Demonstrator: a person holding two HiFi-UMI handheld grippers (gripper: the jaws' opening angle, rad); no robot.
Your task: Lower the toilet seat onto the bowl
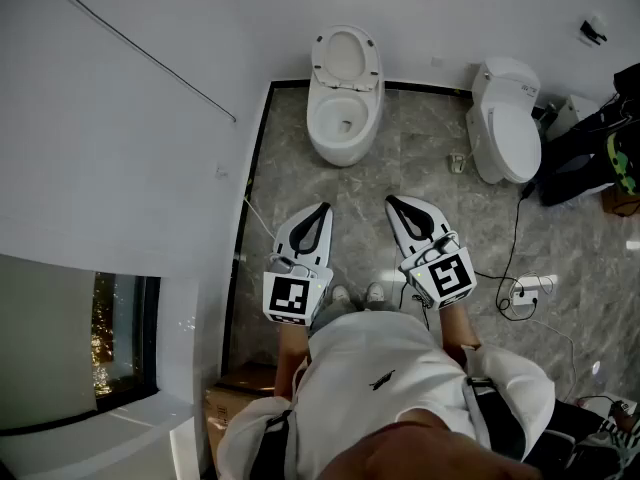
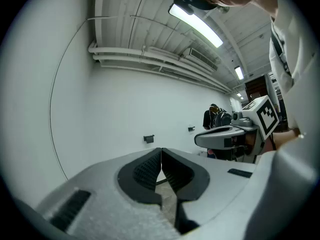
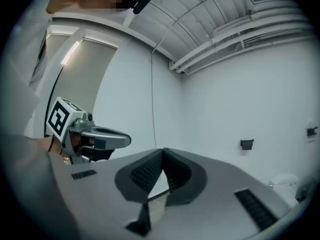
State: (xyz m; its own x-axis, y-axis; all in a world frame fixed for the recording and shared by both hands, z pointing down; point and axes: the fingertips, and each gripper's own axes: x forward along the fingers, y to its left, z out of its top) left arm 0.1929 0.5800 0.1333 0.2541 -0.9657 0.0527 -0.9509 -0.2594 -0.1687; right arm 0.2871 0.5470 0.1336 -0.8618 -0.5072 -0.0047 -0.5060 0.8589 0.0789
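Your left gripper (image 1: 323, 209) and right gripper (image 1: 393, 201) both have their fingers pinched fully together on nothing. They're level, side by side near you, well apart from the target. The toilet seat (image 1: 346, 56) is at far centre, raised against the wall above its open bowl (image 1: 315, 128); inside the bowl a darker drain hollow shows. A second toilet (image 1: 503, 118) at far right has its lid down. There's a cardboard box (image 1: 224, 405) near left, contents hidden. Each gripper's cube (image 1: 291, 296) carries a black-and-white square marker.
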